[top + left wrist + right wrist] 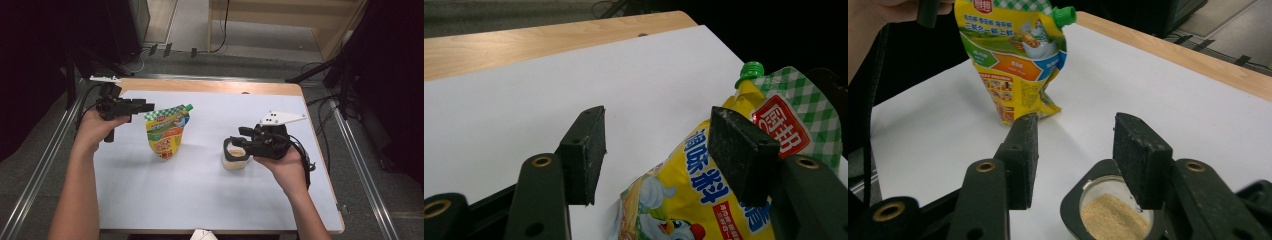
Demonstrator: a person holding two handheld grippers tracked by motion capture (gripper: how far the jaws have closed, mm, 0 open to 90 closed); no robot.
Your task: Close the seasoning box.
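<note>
A yellow spouted pouch (166, 132) with a green checked top and green cap (189, 106) stands upright on the white tabletop (200, 195). My left gripper (150, 106) hovers level just left of the pouch's top, open. In the left gripper view the pouch (684, 190) lies low and right, partly behind the right jaw of my left gripper (659, 117). A small dark-rimmed cup (234, 161) of tan powder stands right of centre. My right gripper (239, 141) hangs over its rim, open. In the right gripper view the cup (1113, 212) sits under the right jaw of my right gripper (1078, 125), with the pouch (1013, 60) beyond.
The white sheet covers a wooden table whose bare far edge (210, 86) shows. Metal rails (45, 160) run along both sides. Dark equipment and cables (330, 75) stand on the floor behind. A small white object (202, 234) lies at the near edge.
</note>
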